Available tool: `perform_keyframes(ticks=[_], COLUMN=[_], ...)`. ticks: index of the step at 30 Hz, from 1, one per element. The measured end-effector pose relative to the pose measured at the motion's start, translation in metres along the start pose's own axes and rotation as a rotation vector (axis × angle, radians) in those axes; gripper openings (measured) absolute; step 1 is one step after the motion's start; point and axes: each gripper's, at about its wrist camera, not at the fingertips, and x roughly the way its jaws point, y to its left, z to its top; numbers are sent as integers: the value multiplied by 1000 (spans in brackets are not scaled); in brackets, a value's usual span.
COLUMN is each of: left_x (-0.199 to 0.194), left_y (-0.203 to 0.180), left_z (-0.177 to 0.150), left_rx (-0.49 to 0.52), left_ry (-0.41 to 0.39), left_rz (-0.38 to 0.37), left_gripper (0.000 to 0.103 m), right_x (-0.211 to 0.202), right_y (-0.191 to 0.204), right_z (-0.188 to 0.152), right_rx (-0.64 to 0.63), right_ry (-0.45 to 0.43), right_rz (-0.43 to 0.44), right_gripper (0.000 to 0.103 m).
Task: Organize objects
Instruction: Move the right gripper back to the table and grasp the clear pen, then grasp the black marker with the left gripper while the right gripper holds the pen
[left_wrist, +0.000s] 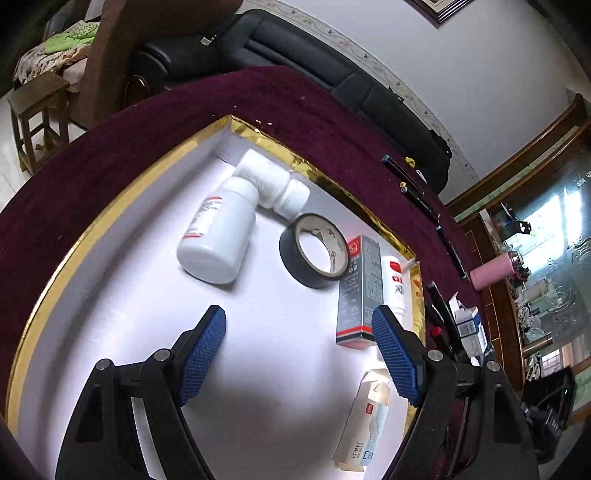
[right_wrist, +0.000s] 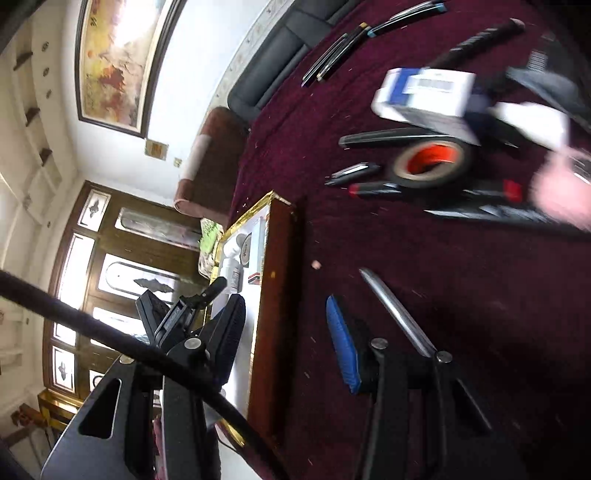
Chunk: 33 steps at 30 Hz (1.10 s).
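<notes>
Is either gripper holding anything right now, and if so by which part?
Nothing is held. The left gripper hangs open over the white tray, jaws empty. The right gripper is open above the maroon cloth, nothing between its jaws.

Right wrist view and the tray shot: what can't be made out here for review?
- Right wrist view: blue-and-white box and pink object smeared by motion blur; labels unreadable.
- Right wrist view: tray contents mostly hidden by its wall and the left gripper.
- Left wrist view: white tube partly hidden behind grey carton.
- Left wrist view: bottle print too small.
</notes>
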Motion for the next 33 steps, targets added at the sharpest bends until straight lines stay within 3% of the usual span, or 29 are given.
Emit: perform_keyframes(ticks=[2,4,9,14,18,21,23,25,28,30,33], left_x=[-16,-38,-83,-91,-85,-80,-78,-70,-52,-33,7], left_y=[-7,-27,-75,-107,-117,-127,-137,-155,-188,-211,-247], left_z=[-6,-15,-53,-81,-89,-92,-97,-101,-108,-112,-114], left_rx=[23,78,182,244,292,320,360,426,559,673,857], left_ry=[-43,-86,-159,-190,-137,-101,-80,-49,-7,12,48], left_rz=[6,-37,-145,-97,-78,-99,-108,-119,-106,-81,-35], left_gripper=[76,76,76,76,76,76,76,76,76,76,75], right_x=[-13,-24,-10,34,59,40,22,1,-41,-64,-88], right_y=[-6,-6,19,43,26,14,3,-10,-34,-51,-75], right_z=[-4,-6,-19,-29,-40,-42,-34,-27,-20,-16,-12], right_rx=[-20,-84,-354,-615,-694,-664,-606,-546,-437,-371,-277], right_ry=[-1,-3,45,71,155,144,124,99,74,47,20], right_rz=[-14,-69,-311,-530,-648,-643,-653,-672,-634,-588,-448], right_gripper=[45,45,45,45,16,7,7,7,7,7,6])
